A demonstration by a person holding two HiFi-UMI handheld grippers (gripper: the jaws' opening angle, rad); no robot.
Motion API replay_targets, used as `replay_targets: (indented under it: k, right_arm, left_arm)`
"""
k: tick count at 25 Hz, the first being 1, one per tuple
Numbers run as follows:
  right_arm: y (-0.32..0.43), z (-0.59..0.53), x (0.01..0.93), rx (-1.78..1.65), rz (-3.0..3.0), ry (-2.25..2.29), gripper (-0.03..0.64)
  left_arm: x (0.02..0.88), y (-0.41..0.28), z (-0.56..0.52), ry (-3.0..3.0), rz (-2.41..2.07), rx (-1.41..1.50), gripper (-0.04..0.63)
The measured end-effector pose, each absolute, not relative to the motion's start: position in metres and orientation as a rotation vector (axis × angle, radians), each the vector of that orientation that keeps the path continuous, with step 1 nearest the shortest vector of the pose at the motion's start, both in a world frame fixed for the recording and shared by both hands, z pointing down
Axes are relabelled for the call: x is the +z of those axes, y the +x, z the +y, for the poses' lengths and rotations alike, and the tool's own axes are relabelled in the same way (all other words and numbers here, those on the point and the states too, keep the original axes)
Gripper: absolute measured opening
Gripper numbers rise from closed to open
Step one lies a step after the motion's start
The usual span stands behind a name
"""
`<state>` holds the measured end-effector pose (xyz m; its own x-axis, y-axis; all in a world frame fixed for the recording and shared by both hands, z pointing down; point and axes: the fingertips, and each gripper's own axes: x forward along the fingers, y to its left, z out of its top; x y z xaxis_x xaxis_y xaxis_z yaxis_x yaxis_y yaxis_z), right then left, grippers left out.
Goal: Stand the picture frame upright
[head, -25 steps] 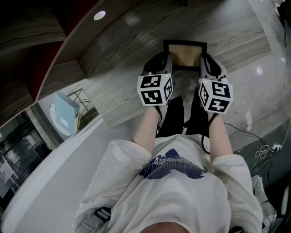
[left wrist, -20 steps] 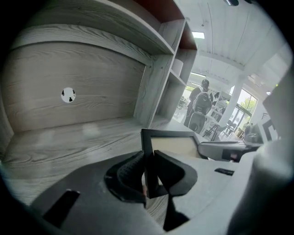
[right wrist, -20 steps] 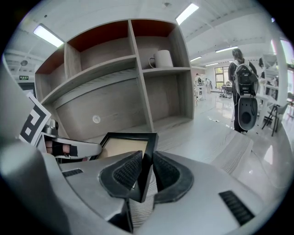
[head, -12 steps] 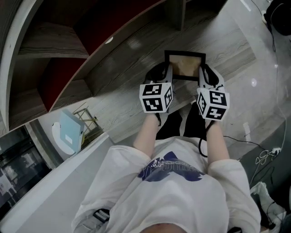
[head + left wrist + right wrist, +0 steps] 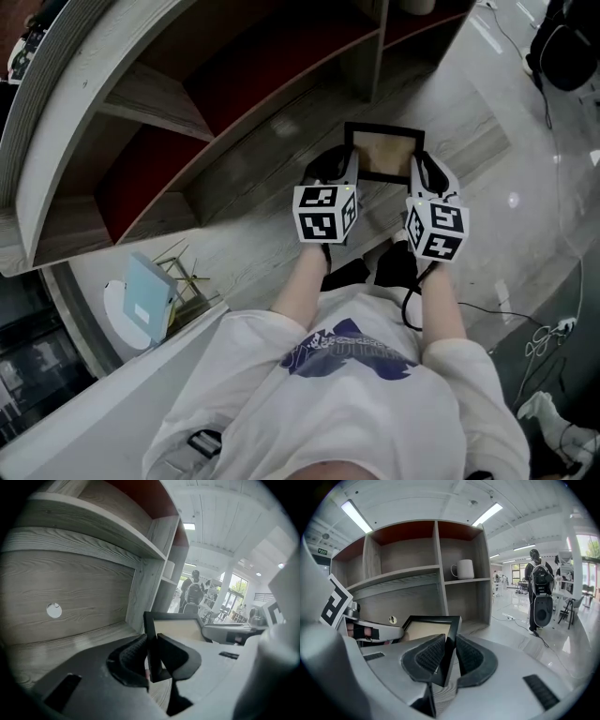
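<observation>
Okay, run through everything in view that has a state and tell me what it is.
Frame: held by both side edges.
Left gripper: shut on the frame's left edge.
Right gripper: shut on the frame's right edge.
Mug: upright on a shelf.

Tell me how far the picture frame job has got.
Done: the left gripper and the right gripper are each clamped on a side edge of the picture frame.
In hand: the frame is held between them, leaning back with its face turned upward, over the wooden shelf.
Left: set it standing upright on the shelf and let go.
</observation>
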<state>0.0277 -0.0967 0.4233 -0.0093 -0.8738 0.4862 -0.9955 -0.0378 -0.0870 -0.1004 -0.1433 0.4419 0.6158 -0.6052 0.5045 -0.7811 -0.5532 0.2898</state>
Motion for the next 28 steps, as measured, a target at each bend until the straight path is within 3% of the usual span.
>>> replay_targets:
  k: [28]
  right_arm:
    - [0.104,-0.202,0.435,0.534,-2.345,1.38,0.071]
  left_arm:
    - [0.451,-0.031,-0.186,1.981,-1.587,0.376,0.072]
